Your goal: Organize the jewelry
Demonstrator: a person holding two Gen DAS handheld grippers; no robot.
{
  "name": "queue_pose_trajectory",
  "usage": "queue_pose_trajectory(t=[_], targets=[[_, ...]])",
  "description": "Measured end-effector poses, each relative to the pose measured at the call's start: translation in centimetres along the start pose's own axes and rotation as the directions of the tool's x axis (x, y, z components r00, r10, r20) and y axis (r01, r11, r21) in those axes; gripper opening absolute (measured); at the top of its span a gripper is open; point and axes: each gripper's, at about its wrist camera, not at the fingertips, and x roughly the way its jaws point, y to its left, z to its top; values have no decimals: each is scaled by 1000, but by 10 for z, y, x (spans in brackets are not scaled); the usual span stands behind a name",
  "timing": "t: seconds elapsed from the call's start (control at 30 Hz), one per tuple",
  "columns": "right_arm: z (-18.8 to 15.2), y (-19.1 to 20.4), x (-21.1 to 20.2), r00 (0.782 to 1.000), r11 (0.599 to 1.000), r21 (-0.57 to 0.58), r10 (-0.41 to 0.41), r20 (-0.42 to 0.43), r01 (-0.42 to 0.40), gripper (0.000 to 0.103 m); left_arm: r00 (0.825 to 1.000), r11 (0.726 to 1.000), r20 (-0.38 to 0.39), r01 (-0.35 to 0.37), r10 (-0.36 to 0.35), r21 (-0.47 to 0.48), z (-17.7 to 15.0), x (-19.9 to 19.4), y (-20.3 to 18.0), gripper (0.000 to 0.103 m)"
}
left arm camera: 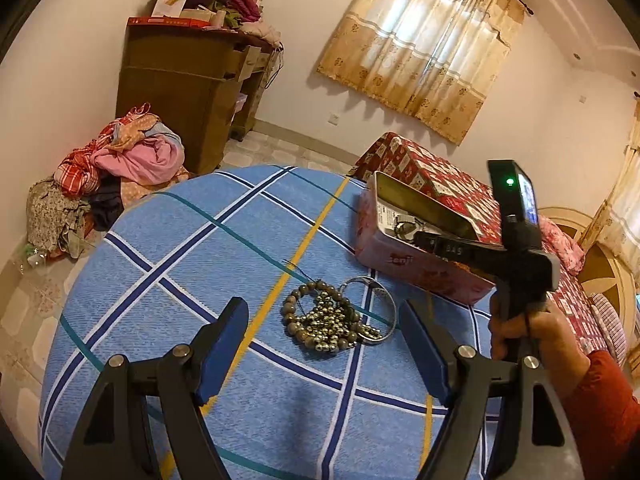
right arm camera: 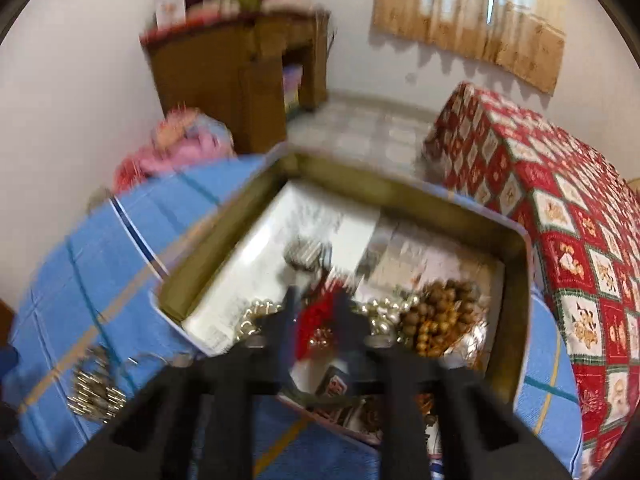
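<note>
- A tangle of jewelry [left arm camera: 334, 320] lies on the blue checked cloth [left arm camera: 180, 280] of the counter: brown wooden beads, small shiny metal beads and a thin silver bangle [left arm camera: 382, 308], all touching and partly interlaced.
- It looks light, loose and floppy; the strands would likely sag and swing when lifted, and the metal beads are probably slippery.
- You would do best to pinch a bunched cluster of beads near the heap's middle, not the bangle's smooth hard rim, which may slide out.
- Your left tongs [left arm camera: 328, 360] stand wide apart, hovering just short of the heap, empty, with the jewelry between and beyond the blue pads [left arm camera: 224, 352].
- Your right tongs [right arm camera: 316, 320] are together above the open pink tin [left arm camera: 404, 264], which stands near the heap; the blur hides whether they pinch anything.
- Inside the tin lie pearly beads [right arm camera: 260, 312], brown beads [right arm camera: 440, 312] and something red [right arm camera: 316, 320].
- A bed with a red patterned cover [right arm camera: 560, 220] is beyond.
</note>
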Motion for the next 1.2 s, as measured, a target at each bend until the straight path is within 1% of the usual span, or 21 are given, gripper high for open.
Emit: queue_pose_trajectory(t=[0.03, 0.07, 0.1, 0.2, 0.27, 0.4, 0.5, 0.57, 0.63, 0.67, 0.7, 0.73, 0.77, 0.8, 0.83, 0.87, 0.9, 0.93, 1.0, 1.1, 1.2], targets=[[-1, -2, -5, 1000, 1000, 8, -5, 14, 5, 9, 1000, 1000, 1, -2, 2, 1, 0, 0, 0, 78], [-1, -6, -18, 998, 999, 31, 8, 62, -10, 8, 1000, 1000, 2, -1, 1, -1, -1, 0, 1, 78], [0, -11, -31, 994, 997, 57, 37, 107, -43, 8, 1000, 1000, 2, 0, 0, -3, -1, 0, 1, 78], [6, -28, -71, 967, 979, 138, 118, 225, -151, 8, 1000, 1000, -8, 9, -9, -10, -1, 2, 0, 78], [10, -33, -94, 941, 958, 154, 191, 281, -241, 8, 1000, 1000, -9, 11, -11, -5, -1, 1, -3, 78], [9, -33, -119, 909, 929, 160, 274, 314, -335, 8, 1000, 1000, -10, 13, -13, 6, -2, -1, -8, 78], [2, -28, -128, 888, 894, 195, 330, 320, -403, 8, 1000, 1000, -17, 2, -2, 22, -4, -3, -11, 78], [-11, -21, -134, 885, 883, 211, 347, 310, -420, 8, 1000, 999, -26, -13, 14, 45, -6, -3, -11, 78], [-26, -16, -132, 881, 870, 219, 374, 291, -442, 8, 998, 996, -41, -37, 40, 75, -8, -2, -12, 78], [-36, -9, -128, 880, 862, 225, 395, 264, -454, 8, 997, 994, -53, -52, 57, 92, -10, 0, -11, 78], [-43, -4, -123, 888, 867, 226, 393, 240, -445, 8, 995, 993, -64, -64, 71, 96, -11, 3, -10, 78], [-52, 3, -118, 900, 879, 221, 379, 213, -423, 8, 995, 993, -71, -69, 76, 92, -13, 4, -8, 78], [-59, 5, -113, 909, 888, 215, 370, 194, -407, 8, 994, 994, -77, -66, 73, 88, -14, 5, -8, 78], [-67, 10, -105, 914, 891, 214, 370, 167, -400, 8, 994, 995, -84, -62, 69, 84, -15, 6, -7, 78], [-72, 11, -99, 914, 889, 221, 377, 149, -402, 8, 994, 994, -88, -64, 72, 87, -16, 7, -7, 78], [-77, 11, -94, 916, 887, 229, 380, 133, -401, 9, 993, 993, -88, -68, 76, 92, -16, 7, -7, 78], [-81, 12, -90, 921, 891, 234, 371, 120, -389, 14, 993, 993, -88, -72, 81, 98, -16, 7, -8, 78], [-85, 12, -89, 928, 898, 232, 356, 112, -373, 14, 993, 992, -88, -73, 82, 100, -16, 7, -8, 78], [-88, 9, -88, 933, 905, 229, 341, 114, -359, 14, 992, 992, -93, -73, 83, 100, -15, 9, -7, 78], [-89, 0, -86, 936, 904, 245, 332, 119, -352, 14, 992, 993, -102, -72, 81, 91, -15, 11, -7, 78], [-94, -12, -90, 950, 912, 269, 285, 125, -309, 14, 992, 993, -102, -70, 80, 98, -16, 12, -9, 78]])
